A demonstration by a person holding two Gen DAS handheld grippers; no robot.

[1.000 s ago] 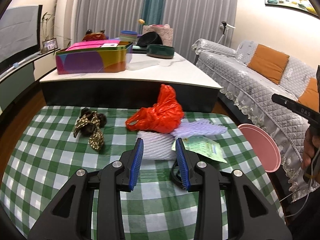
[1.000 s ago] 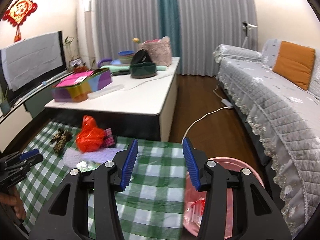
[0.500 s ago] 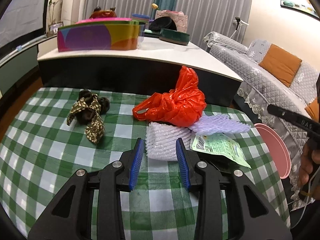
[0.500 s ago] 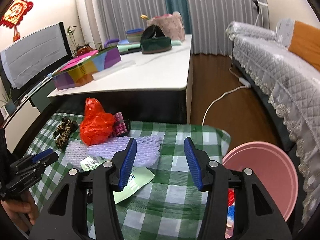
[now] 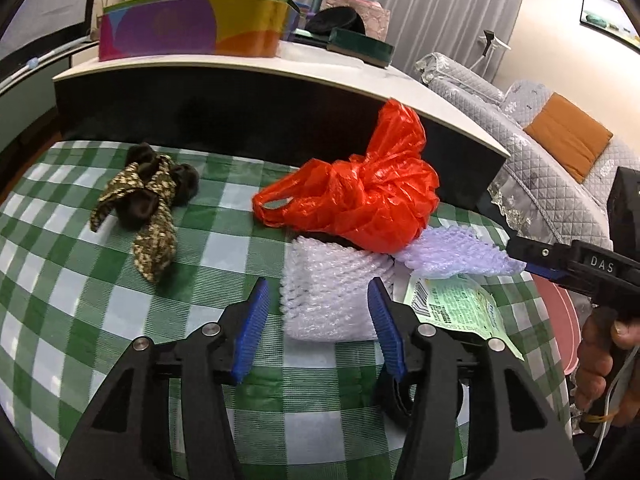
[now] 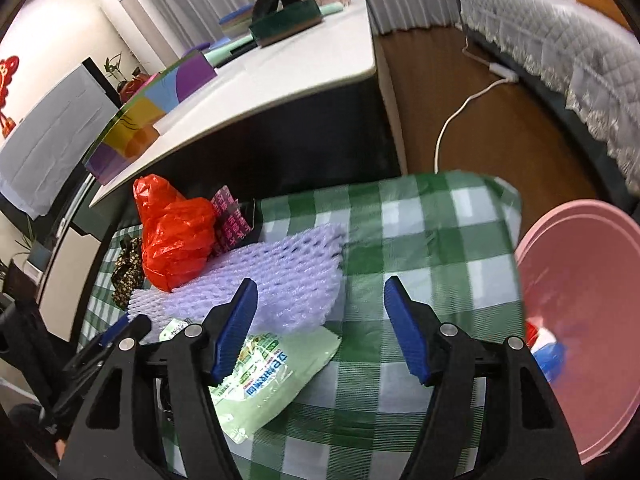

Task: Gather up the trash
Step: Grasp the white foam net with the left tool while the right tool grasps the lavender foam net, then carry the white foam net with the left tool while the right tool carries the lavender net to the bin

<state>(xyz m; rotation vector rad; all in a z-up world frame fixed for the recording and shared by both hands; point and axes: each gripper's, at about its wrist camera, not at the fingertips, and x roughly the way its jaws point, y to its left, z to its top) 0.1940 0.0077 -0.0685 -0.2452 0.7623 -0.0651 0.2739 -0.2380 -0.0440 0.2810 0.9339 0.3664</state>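
On the green checked cloth [image 5: 80, 300] lie a red plastic bag [image 5: 360, 196], two white foam nets [image 5: 328, 284] [image 5: 452, 252] and a green wrapper [image 5: 456, 308]. My left gripper [image 5: 318, 300] is open, its jaws either side of the near foam net. My right gripper [image 6: 320, 312] is open above the cloth, just right of the foam net [image 6: 280, 280] and over the green wrapper [image 6: 264, 376]. The red bag [image 6: 176, 236] lies behind. A pink bin [image 6: 588, 320] at the right holds some trash.
A brown patterned hair tie [image 5: 148, 200] lies at the cloth's left. A pink packet [image 6: 230, 220] sits behind the red bag. A white coffee table [image 5: 280, 68] with a colourful tin [image 5: 192, 28] stands beyond. A grey sofa [image 5: 560, 148] is at the right.
Both grippers moved forward and lower toward the trash pile. The left gripper's jaws opened wider around the near foam net. The right gripper swung left toward the nets and wrapper.
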